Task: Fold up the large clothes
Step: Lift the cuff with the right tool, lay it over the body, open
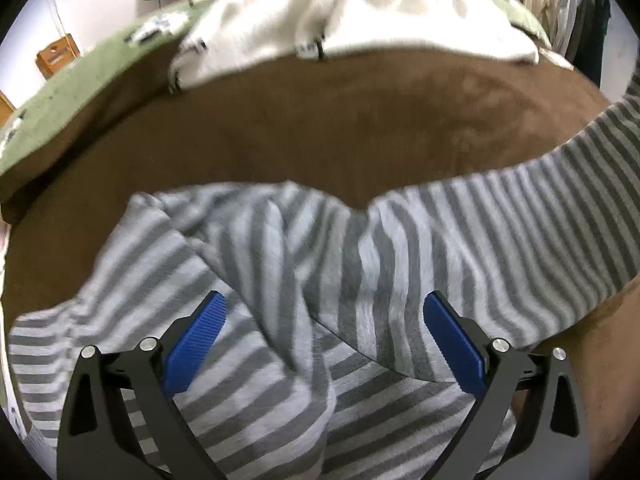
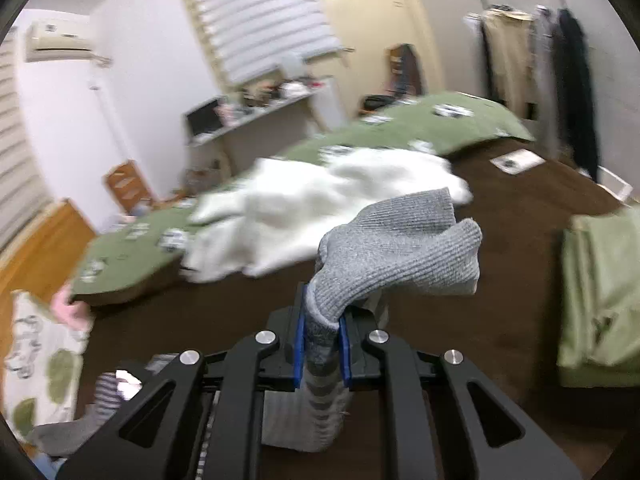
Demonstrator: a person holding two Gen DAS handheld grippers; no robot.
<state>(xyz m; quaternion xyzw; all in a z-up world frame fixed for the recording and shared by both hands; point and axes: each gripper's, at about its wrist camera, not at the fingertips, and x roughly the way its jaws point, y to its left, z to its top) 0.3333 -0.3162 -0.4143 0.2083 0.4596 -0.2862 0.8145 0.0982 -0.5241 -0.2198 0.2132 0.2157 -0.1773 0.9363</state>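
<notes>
A grey-and-white striped sweater (image 1: 304,264) lies crumpled on the brown bed cover (image 1: 320,128). One sleeve (image 1: 540,200) stretches up and off to the right. My left gripper (image 1: 320,320) is open, its blue pads (image 1: 196,344) spread wide just above the sweater's body. My right gripper (image 2: 322,344) is shut on the sweater's grey ribbed cuff (image 2: 400,252) and holds it lifted above the bed; the striped sleeve (image 2: 320,396) hangs down below the jaws.
A white fleece garment (image 1: 340,16) (image 2: 320,208) lies further back on the bed. A green quilt (image 2: 420,124) lies behind it. A folded green item (image 2: 600,292) sits at the right. Clothes hang on a rack (image 2: 540,60); a desk (image 2: 256,112) stands by the wall.
</notes>
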